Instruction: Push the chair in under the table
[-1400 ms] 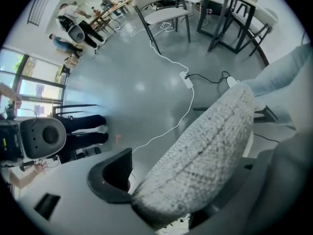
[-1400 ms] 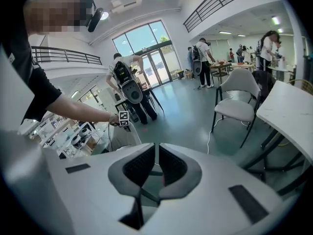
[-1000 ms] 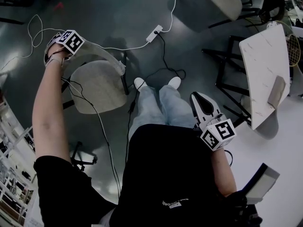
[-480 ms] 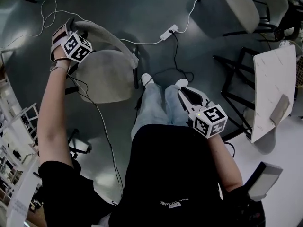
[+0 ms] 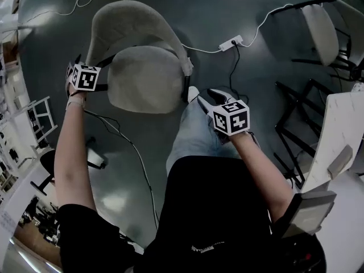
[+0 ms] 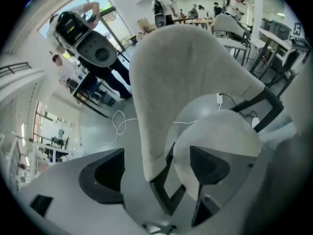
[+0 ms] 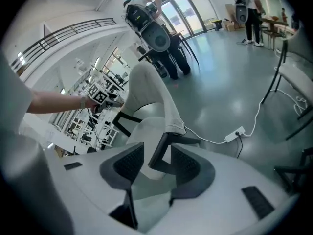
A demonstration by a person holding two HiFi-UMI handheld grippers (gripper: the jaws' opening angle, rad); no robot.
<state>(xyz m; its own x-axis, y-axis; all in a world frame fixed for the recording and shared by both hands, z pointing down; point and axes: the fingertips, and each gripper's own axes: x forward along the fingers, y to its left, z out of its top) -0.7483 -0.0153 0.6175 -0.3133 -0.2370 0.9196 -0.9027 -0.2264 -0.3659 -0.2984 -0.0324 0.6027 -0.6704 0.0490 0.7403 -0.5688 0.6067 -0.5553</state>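
Beyond the person's legs, the grey upholstered chair with a black frame [image 5: 142, 78] is now flanked. The left gripper [image 6: 159, 173] has been shifted to the backrest's left edge, and the right gripper [image 7: 156, 164] has been lowered over a black side strut [image 7: 161, 148]. Both claws have just been opened and are released, astride but not clamped, so a fresh hold for pushing is judged likely. The white tabletop [image 5: 341, 129], well apart at the right, is shown only by the head view. The jaw gaps are shown only by the gripper views.

Chair [image 5: 139, 75]: pale beige fabric, black frame. Floor [image 5: 227, 4]: glossy dark grey. Left gripper [image 6: 156, 173], right gripper [image 7: 154, 163]: light grey bodies, black pads, cubes with black-and-white square markers. Power strip [image 5: 230, 42] white. Tabletop [image 5: 344, 124] white, faintly streaked
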